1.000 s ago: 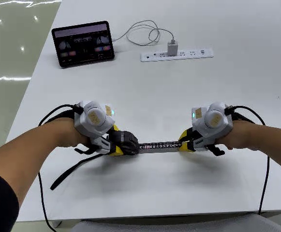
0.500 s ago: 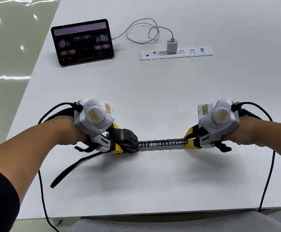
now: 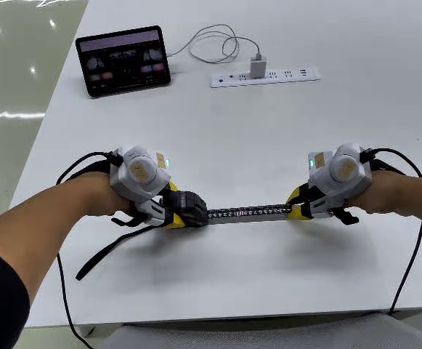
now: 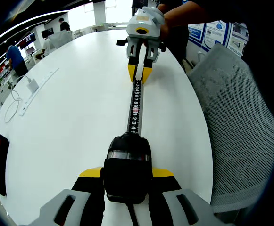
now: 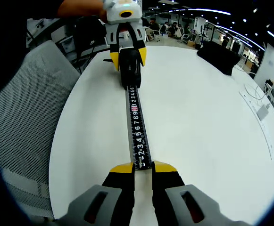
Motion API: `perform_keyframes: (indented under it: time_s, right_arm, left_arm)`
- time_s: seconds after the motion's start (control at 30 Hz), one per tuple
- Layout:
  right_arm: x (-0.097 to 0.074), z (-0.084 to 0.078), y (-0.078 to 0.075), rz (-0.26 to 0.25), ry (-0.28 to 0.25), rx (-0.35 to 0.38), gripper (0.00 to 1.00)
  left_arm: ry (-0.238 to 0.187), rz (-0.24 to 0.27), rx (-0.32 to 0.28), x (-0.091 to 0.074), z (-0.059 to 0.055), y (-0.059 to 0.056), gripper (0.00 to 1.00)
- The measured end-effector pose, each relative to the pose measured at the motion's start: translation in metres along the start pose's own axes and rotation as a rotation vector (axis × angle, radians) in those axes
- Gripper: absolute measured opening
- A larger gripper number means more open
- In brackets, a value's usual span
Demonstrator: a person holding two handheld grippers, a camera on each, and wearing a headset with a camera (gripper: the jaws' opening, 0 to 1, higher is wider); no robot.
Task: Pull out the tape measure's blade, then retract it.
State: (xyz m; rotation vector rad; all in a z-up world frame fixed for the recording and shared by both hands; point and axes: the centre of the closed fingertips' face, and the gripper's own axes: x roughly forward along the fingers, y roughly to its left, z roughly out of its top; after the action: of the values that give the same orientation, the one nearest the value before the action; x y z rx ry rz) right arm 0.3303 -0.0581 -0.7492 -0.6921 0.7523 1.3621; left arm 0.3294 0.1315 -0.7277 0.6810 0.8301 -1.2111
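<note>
Left gripper point(image 4: 127, 172) clamped on tape measure point(image 4: 127, 157), black case wedged between my yellow-tipped jaws. Right gripper point(image 5: 142, 166) jaws pinched almost together on blade point(image 5: 137, 122) end; hook hidden, I take it as gripped. Blade stretches straight from left jaws across to right jaws, numbers up, low over white table point(image 3: 269, 131). Grippers face each other, well apart.
</note>
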Motion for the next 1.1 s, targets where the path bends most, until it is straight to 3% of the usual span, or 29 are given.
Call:
perform_keyframes:
  time_s: [1.1]
  right_arm:
    - [-0.021, -0.028, -0.006, -0.019, 0.021, 0.033, 0.08]
  left_arm:
    - [-0.003, 0.003, -0.006, -0.003, 0.002, -0.003, 0.31]
